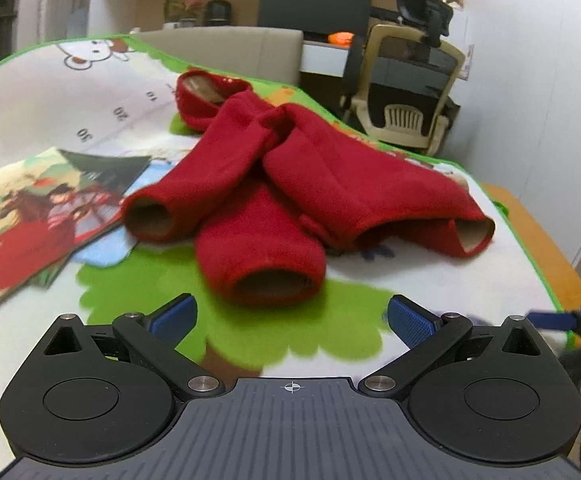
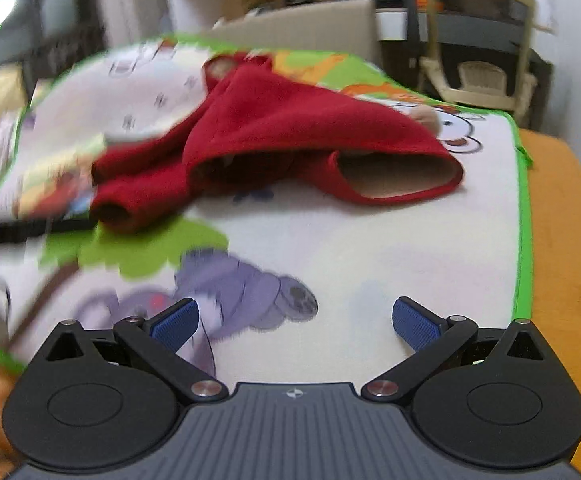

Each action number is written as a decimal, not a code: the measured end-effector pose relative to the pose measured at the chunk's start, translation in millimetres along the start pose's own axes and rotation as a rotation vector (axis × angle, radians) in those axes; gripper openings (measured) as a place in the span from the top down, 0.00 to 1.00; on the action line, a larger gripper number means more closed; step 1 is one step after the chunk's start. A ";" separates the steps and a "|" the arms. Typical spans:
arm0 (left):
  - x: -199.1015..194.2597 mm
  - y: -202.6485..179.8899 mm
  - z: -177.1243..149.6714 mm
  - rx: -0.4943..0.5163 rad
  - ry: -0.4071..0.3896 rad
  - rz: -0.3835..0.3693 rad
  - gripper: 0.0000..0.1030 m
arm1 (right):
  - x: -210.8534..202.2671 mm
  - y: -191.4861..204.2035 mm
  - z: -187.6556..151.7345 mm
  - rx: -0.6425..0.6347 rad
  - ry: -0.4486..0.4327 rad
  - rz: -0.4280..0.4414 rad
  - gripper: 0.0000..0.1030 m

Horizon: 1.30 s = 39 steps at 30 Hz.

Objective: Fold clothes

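A small red fleece garment (image 1: 286, 184) lies crumpled on a cartoon-printed play mat (image 1: 250, 332), its two sleeves crossed and their cuffs facing me. My left gripper (image 1: 290, 318) hovers open just in front of the nearest cuff (image 1: 274, 284), nothing between its blue pads. In the right wrist view the same red garment (image 2: 274, 136) lies farther off, its hem opening (image 2: 394, 176) turned toward me. My right gripper (image 2: 294, 322) is open over the mat's purple elephant print, well short of the cloth. The right wrist view is motion-blurred.
A picture book (image 1: 42, 216) lies on the mat left of the garment. The mat (image 2: 370, 248) covers an orange table (image 2: 562, 240) whose edge shows at right. The other gripper's blue fingertip (image 1: 550, 320) pokes in at right. An office chair (image 1: 410, 84) and desk stand behind.
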<state>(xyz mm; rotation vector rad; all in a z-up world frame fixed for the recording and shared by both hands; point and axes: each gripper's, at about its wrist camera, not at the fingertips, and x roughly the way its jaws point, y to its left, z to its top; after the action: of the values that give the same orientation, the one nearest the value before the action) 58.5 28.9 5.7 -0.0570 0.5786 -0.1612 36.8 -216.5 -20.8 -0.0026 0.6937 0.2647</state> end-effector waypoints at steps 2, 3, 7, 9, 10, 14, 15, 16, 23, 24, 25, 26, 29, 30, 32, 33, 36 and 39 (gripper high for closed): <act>6.5 8.4 7.5 -0.014 -0.006 -0.008 0.00 | 3.2 8.9 2.6 -0.088 0.055 -0.025 0.00; 9.7 12.6 11.2 -0.021 -0.009 -0.012 0.00 | 3.0 9.2 6.2 -0.095 0.080 -0.020 0.00; 13.8 32.8 20.7 -0.029 -0.041 -0.033 0.00 | -1.0 27.1 32.9 -0.304 -0.046 -0.114 0.00; 14.7 41.9 22.1 -0.024 -0.047 -0.046 0.00 | -3.4 38.3 47.9 -0.432 -0.139 -0.177 0.00; 15.3 46.0 22.8 -0.022 -0.045 -0.052 0.00 | -2.4 44.2 55.3 -0.498 -0.180 -0.209 0.00; 14.3 55.9 19.8 -0.037 -0.021 -0.072 0.00 | 64.9 72.3 75.7 -0.777 -0.095 -0.251 0.00; 13.5 57.3 18.9 -0.039 -0.014 -0.077 0.00 | 78.5 76.4 83.7 -0.788 -0.099 -0.236 0.02; 12.8 57.7 18.8 -0.029 -0.005 -0.080 0.00 | 89.9 79.8 93.6 -0.787 -0.111 -0.223 0.05; 20.8 52.0 28.6 0.064 0.022 -0.053 0.00 | 33.8 -33.5 215.7 -0.040 -0.563 -0.480 0.03; 25.4 49.7 31.1 0.068 0.029 -0.056 0.00 | 28.3 -61.2 215.9 0.032 -0.588 -0.587 0.03; 31.5 45.4 33.4 0.077 0.035 -0.066 0.00 | 28.2 -88.3 210.6 0.065 -0.571 -0.694 0.03; 37.7 40.9 35.7 0.087 0.042 -0.077 0.00 | 29.3 -113.3 202.0 0.092 -0.529 -0.760 0.03; 59.4 22.2 42.9 0.135 0.067 -0.118 0.00 | 27.6 -172.7 160.2 0.181 -0.376 -0.755 0.03; 66.7 15.9 44.6 0.148 0.077 -0.123 0.00 | 25.2 -180.4 146.1 0.182 -0.348 -0.705 0.03; 80.4 5.8 46.9 0.164 0.102 -0.128 0.00 | 19.9 -179.5 124.2 0.125 -0.317 -0.595 0.02; 86.1 2.3 47.7 0.167 0.113 -0.129 0.00 | 17.5 -172.5 115.8 0.064 -0.314 -0.535 0.01; 95.6 4.2 48.4 0.129 0.134 -0.111 0.00 | 16.1 -150.1 104.7 -0.092 -0.325 -0.393 0.00; 95.1 24.2 46.3 0.036 0.135 -0.066 0.00 | 27.4 -130.1 113.3 -0.086 -0.300 -0.204 0.00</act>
<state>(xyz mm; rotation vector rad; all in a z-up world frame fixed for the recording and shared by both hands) 165.7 37.2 -9.3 -0.0304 0.7084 -0.2405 160.0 -325.5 38.0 -0.1128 0.3794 0.0949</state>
